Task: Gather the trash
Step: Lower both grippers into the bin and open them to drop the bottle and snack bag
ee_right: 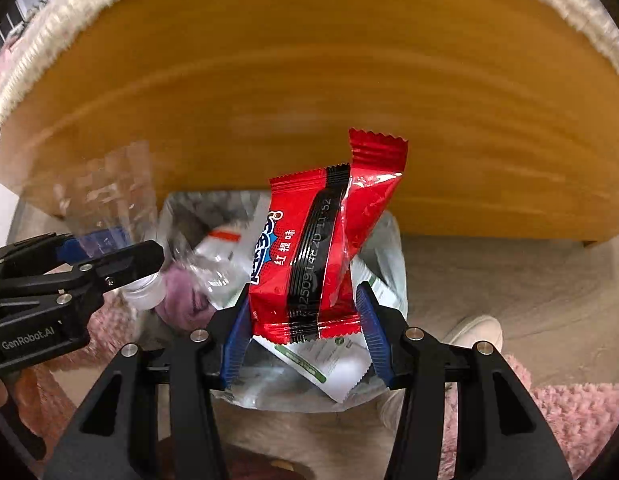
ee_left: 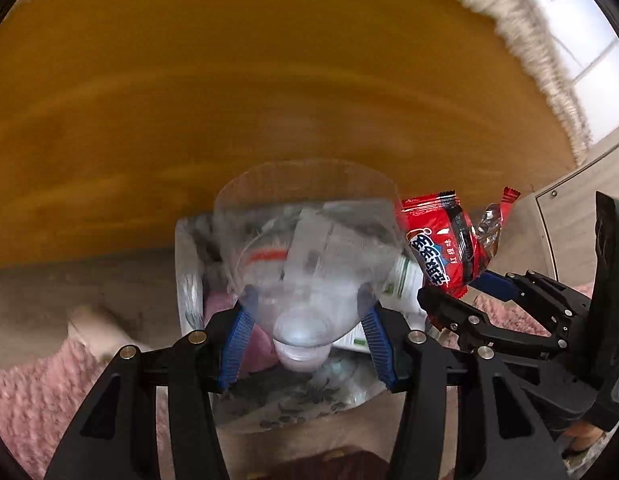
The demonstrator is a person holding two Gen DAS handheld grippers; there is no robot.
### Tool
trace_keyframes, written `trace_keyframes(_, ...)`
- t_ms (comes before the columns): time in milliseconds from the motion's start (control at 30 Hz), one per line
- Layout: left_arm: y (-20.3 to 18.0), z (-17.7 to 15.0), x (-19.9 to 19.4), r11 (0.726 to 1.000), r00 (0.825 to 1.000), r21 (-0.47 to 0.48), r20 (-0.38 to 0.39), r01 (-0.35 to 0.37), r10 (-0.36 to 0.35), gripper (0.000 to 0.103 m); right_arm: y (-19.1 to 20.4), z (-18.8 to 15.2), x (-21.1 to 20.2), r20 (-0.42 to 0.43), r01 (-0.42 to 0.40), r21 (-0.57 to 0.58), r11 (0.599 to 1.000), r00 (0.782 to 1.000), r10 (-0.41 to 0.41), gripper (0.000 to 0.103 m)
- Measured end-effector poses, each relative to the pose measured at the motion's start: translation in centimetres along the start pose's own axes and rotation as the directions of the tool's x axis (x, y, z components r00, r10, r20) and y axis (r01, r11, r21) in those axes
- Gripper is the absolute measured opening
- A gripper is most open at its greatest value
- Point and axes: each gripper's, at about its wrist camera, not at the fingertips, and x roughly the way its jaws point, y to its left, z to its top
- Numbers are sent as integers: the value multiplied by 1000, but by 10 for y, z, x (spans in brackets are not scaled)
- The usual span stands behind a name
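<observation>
My left gripper (ee_left: pixel 309 300) is shut on a clear plastic bottle (ee_left: pixel 309 240), its capless neck pointing back at the camera. My right gripper (ee_right: pixel 305 292) is shut on red snack packets (ee_right: pixel 309 256). Both hang side by side over a small bin lined with a clear bag (ee_right: pixel 393 248), which holds wrappers and pink stuff. A white-and-green wrapper (ee_right: pixel 329 364) shows just under the red packets; I cannot tell whether it is held. In the left wrist view the right gripper (ee_left: pixel 461 288) and red packets (ee_left: pixel 441 248) are at the right. The left gripper (ee_right: pixel 125 248) and bottle (ee_right: pixel 105 192) are blurred at the left of the right wrist view.
A yellow wooden tabletop (ee_left: pixel 269 80) rises just behind the bin, with a pale fuzzy edge (ee_left: pixel 549 64) beyond it. Pink shaggy rug (ee_right: pixel 569 412) lies on both sides of the bin. A person's white shoe (ee_right: pixel 477 332) stands right of the bin. A pale cabinet (ee_left: pixel 569 200) is at far right.
</observation>
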Motion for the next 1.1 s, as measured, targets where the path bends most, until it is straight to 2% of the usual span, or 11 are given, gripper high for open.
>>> trace_keyframes(133, 2, -2, 19, 998, 995, -51, -94, 35, -40, 50, -2, -1, 13, -66, -2, 3, 1000, 998, 3, 50)
trace_keyframes(433, 6, -5, 34, 999, 988, -43, -152, -26, 19, 50, 12, -5, 26, -105, -4, -68, 998, 995, -3, 51)
trace_keyframes(533, 6, -2, 39, 997, 985, -57, -168, -44, 34, 50, 12, -4, 31, -110, 38, -75, 996, 993, -46, 56)
trace_keyframes(600, 11, 0, 37, 995, 986, -87, -166, -38, 24, 56, 8, -5, 32, -120, 51, -65, 997, 991, -58, 68)
trace_keyframes(633, 14, 1, 34, 994, 988, -97, -156, -40, 24, 65, 6, -5, 32, -121, 57, -52, 997, 991, -62, 70)
trace_keyframes(667, 14, 2, 31, 994, 989, -102, -146, -44, 29, 70, 3, -5, 32, -121, 60, -41, 997, 991, -64, 71)
trace_keyframes(767, 16, 4, 25, 993, 992, -112, -118, -48, 34, 77, -2, -4, 30, -123, 71, -19, 997, 990, -73, 77)
trace_keyframes(1100, 27, 7, 24, 987, 992, -142, -106, -78, 63, 80, -15, -2, 32, -138, 89, 39, 995, 987, -83, 81)
